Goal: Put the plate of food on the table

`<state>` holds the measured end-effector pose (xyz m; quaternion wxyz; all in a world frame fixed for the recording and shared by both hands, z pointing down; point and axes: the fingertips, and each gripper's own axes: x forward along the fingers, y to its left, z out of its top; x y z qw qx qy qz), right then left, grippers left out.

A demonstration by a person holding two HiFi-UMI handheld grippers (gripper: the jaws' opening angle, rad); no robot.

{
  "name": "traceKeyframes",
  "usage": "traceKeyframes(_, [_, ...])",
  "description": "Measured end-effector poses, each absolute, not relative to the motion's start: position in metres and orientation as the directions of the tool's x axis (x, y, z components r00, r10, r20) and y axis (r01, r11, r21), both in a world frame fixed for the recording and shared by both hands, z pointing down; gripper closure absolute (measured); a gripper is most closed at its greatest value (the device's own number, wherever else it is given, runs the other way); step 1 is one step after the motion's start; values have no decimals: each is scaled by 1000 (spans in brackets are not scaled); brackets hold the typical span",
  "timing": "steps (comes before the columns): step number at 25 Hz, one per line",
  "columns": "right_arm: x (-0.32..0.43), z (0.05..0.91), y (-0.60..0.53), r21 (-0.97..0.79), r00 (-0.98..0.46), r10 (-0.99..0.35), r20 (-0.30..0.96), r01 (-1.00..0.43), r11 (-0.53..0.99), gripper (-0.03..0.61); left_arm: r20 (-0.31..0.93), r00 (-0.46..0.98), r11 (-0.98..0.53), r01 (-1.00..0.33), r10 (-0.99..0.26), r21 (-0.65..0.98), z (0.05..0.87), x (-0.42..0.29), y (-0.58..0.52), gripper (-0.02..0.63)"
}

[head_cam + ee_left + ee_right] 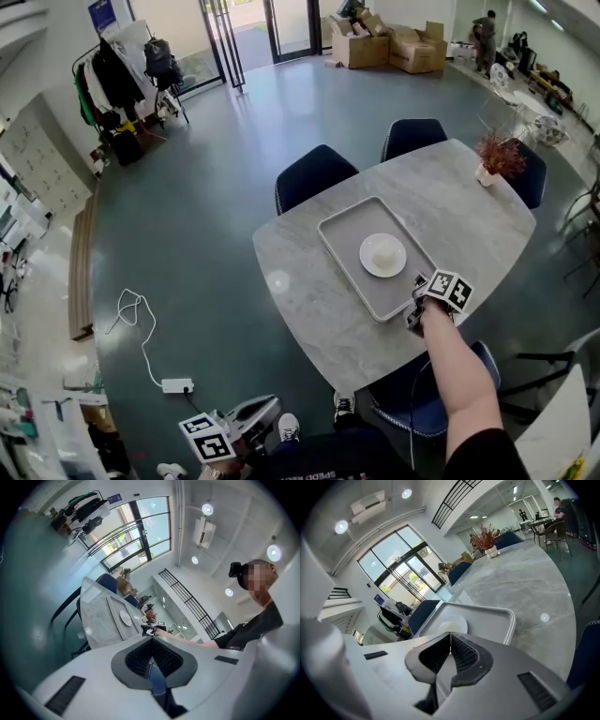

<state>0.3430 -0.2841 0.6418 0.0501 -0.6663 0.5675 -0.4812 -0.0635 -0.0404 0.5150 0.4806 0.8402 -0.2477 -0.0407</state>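
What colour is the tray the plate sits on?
Light grey tray, matching the table; clearest in the head view.

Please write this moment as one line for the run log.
plate: on tray, tray on table | right claw: shut, empty, at tray's near edge | left claw: shut, empty, low, away from table

A red potted plant [500,157], a blue chair [312,175], cardboard boxes [389,44] and a coat rack [117,80] stand about.

Grey tray [349,246] lies on the table [309,291], toward its near right edge. White plate [382,265] with pale food [382,251] at tray centre. Right gripper [416,302] at tray's near corner. Left gripper [253,414] off the table.
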Motion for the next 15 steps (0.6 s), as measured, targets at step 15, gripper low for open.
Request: traceKeyframes(15, [289, 566, -143, -669, -77, -876, 476, -678, -304, 565, 90, 967, -532, -208, -239, 821, 497, -91, -8, 609])
